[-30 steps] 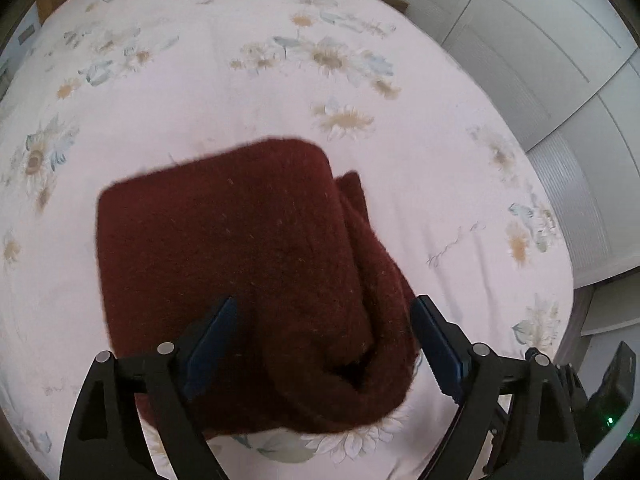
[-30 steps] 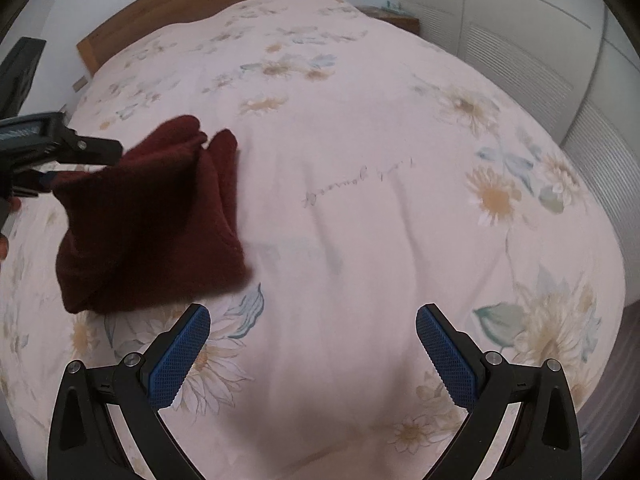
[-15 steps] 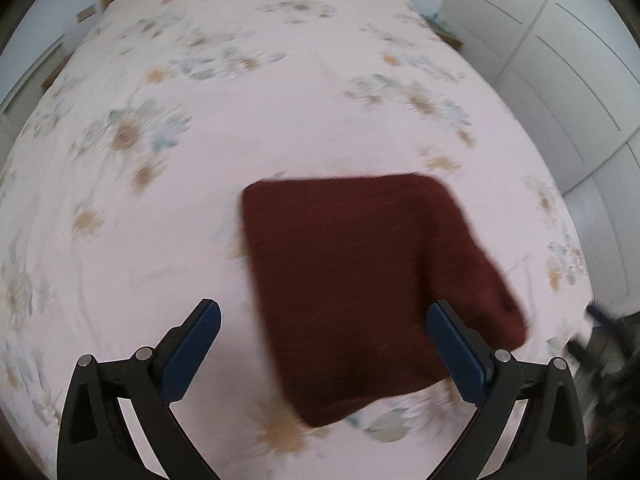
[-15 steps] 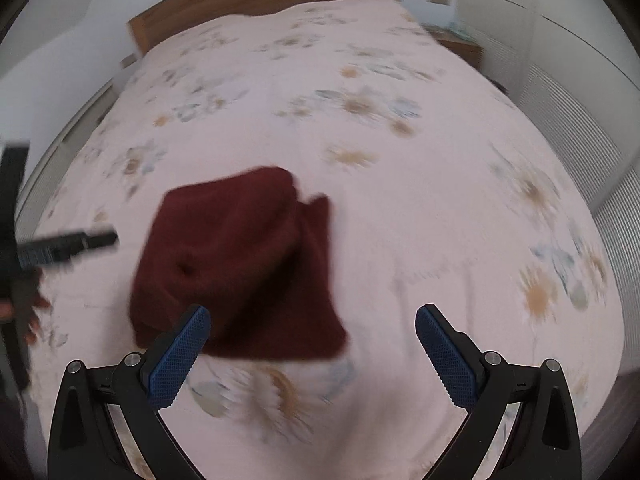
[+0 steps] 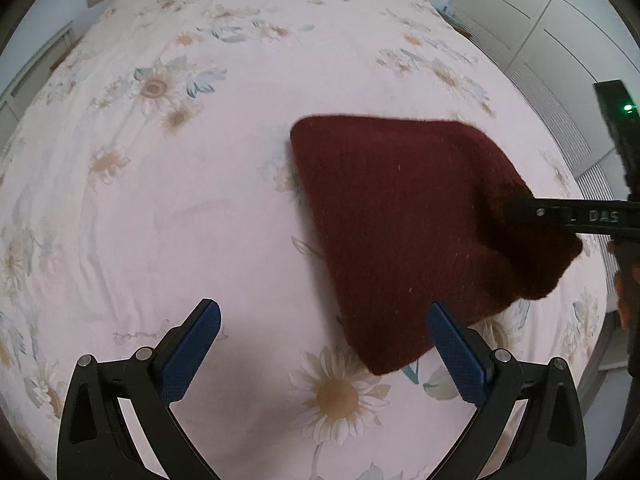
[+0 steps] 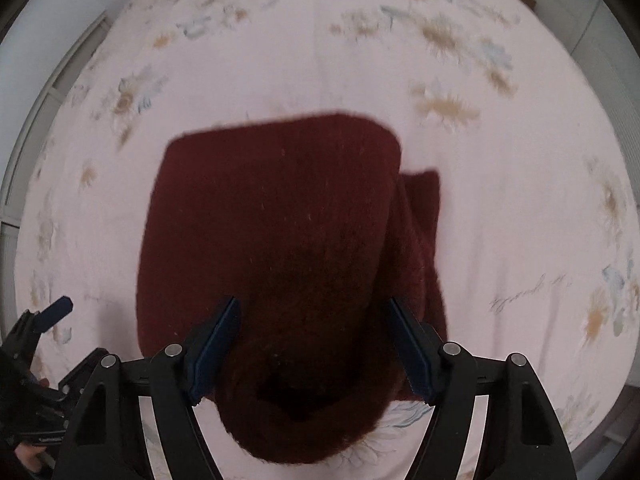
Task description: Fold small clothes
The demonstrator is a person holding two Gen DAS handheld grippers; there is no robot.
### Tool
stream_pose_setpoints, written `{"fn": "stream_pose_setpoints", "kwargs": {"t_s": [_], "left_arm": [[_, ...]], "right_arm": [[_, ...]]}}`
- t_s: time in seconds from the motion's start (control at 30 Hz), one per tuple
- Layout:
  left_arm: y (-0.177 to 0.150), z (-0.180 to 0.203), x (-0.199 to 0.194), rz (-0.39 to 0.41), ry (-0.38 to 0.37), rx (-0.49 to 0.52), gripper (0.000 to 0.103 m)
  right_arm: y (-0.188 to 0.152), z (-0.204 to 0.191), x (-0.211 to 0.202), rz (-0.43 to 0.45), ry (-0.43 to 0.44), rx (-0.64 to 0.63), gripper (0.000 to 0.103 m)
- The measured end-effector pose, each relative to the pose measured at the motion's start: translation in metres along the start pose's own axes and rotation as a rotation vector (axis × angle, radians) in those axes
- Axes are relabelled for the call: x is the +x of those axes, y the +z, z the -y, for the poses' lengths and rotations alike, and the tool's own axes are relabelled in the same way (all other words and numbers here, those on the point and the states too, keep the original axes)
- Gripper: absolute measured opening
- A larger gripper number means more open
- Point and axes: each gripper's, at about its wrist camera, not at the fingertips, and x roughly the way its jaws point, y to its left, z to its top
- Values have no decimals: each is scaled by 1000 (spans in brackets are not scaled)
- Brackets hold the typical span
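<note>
My right hand-held gripper point(image 6: 312, 344) straddles the near edge of the dark red sweater point(image 6: 276, 216), fingers spread, not yet pinching. My left hand-held gripper point(image 5: 320, 348) hovers spread, empty. The sweater lies on the bed point(image 5: 200, 200), folded compactly; only tidying seems left.

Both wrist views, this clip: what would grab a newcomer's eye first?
The dark red knitted garment, folded into a thick pad, stands out against the pale pink daisy-print bedspread near the bed's foot. In the right wrist view the right gripper straddles its bulky near fold, blue pads apart. The left gripper hangs open beside the garment, over bare bedspread.
</note>
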Motion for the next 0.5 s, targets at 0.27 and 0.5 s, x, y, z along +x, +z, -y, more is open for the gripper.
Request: {"fn": "stream_pose_setpoints", "kwargs": {"t_s": [0.27, 0.5], "left_arm": [[-7, -2, 11, -21, -19, 1, 102], [-5, 2, 12, -18, -13, 26, 102]], "right_arm": [[-24, 25, 22, -54, 54, 46, 32], [-40, 44, -4, 62, 105, 53, 25]]}}
